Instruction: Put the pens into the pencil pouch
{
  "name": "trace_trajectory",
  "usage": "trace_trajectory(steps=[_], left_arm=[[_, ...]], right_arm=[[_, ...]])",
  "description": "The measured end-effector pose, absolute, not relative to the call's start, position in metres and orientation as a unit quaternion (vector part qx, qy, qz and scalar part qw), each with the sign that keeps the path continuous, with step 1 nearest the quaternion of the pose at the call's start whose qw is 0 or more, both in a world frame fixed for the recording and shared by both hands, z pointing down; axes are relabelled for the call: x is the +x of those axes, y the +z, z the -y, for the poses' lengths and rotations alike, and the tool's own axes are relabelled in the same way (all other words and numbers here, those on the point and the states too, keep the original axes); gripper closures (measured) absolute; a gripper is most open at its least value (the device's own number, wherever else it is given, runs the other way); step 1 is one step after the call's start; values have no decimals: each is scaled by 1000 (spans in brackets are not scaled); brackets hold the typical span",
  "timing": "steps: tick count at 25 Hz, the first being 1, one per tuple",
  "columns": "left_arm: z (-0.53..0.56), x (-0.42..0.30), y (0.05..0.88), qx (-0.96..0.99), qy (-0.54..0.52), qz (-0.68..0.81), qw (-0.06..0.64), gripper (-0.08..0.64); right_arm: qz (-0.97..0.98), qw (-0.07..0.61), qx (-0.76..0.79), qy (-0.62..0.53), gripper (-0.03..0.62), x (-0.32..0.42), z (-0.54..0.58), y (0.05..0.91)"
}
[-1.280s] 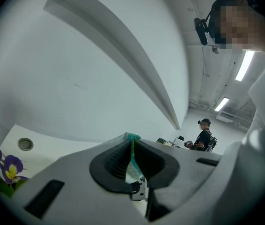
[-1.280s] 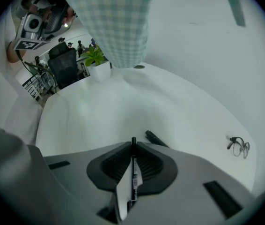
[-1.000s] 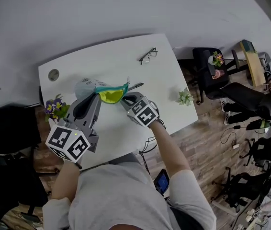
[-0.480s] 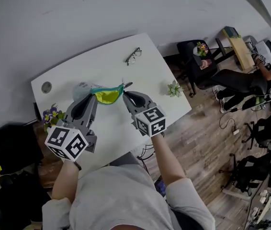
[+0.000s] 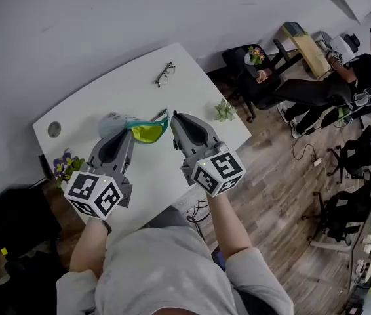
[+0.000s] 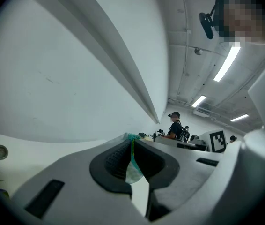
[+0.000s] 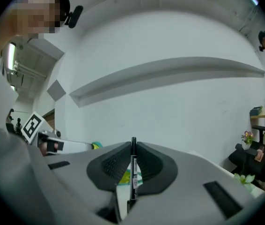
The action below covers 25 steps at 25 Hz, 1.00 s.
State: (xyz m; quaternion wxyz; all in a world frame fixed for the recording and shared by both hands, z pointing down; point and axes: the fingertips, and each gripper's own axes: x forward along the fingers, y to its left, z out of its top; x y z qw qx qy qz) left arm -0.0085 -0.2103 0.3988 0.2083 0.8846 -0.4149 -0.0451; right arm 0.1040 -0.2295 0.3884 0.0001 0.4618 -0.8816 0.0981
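A teal pencil pouch (image 5: 147,132) with a yellow lining hangs open above the white table (image 5: 133,90). My left gripper (image 5: 130,131) is shut on the pouch's left rim; in the left gripper view the teal edge (image 6: 132,159) is pinched between the pads. My right gripper (image 5: 174,118) is just right of the pouch mouth and is shut on a black pen (image 7: 133,170). The pen stands upright between the pads, with its dark tip (image 5: 161,114) sticking out toward the pouch. Below the right jaws the yellow lining (image 7: 123,177) shows.
Black-framed glasses (image 5: 164,73) lie at the table's far side. A small green plant (image 5: 224,111) stands at the right edge, purple flowers (image 5: 64,166) at the left edge, a round cable hole (image 5: 54,129) far left. Office chairs (image 5: 254,77) and a seated person (image 5: 362,71) are beyond the table.
My right gripper has risen beside the pouch mouth and rolled, with the pen still in it. The left gripper has kept its hold on the pouch and shifted only slightly.
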Motion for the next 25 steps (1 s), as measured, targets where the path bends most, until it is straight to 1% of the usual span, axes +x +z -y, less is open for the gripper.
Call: trace_trajectory(steps=[3,11,19,25], left_arm=[[205,-2,396,892,-42,404,199,518],[186,8,390,911,-17,389,138,519],[170,12,377,919,-44,355,164,518],[164,9,371,919,-69,334,196,520]], right_arm=[[882,-40,464,79,537,103,219,358],[875,-134,463,40,537,87,192,299],[870,-178,460,1,537,68,174,277],[871,-171,460,-20,537,52,166,292]])
